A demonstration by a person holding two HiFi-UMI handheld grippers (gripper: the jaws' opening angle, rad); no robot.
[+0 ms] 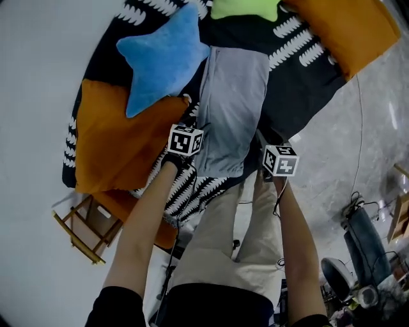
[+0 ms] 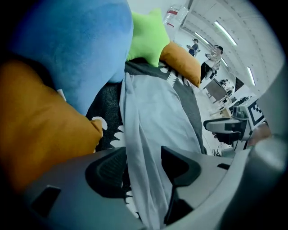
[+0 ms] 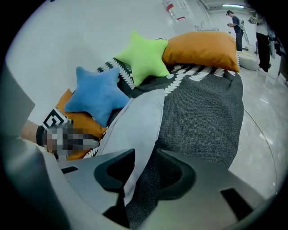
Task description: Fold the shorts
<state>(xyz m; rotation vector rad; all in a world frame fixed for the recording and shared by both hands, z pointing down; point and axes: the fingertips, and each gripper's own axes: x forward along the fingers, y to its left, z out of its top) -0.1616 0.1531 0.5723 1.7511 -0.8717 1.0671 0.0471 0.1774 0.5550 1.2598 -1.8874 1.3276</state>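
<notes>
The grey-blue shorts (image 1: 231, 105) lie as a long narrow strip on a dark blanket (image 1: 300, 76) with white marks. My left gripper's marker cube (image 1: 185, 140) hovers at the strip's near left corner, the right gripper's cube (image 1: 280, 159) just off its near right corner. In the left gripper view the left gripper (image 2: 143, 168) is open, and shorts cloth (image 2: 153, 117) runs through the gap between its jaws. The right gripper (image 3: 146, 173) is open too. The shorts' edge (image 3: 139, 121) hangs beside its left jaw, with bare blanket under the other jaw.
A blue star pillow (image 1: 163, 57) lies left of the shorts, a green star pillow (image 1: 246, 7) beyond them. Orange cushions sit at the left (image 1: 118, 137) and far right (image 1: 348, 29). A wooden frame (image 1: 83, 230) stands near left. Grey floor with a cable (image 1: 361, 128) lies to the right.
</notes>
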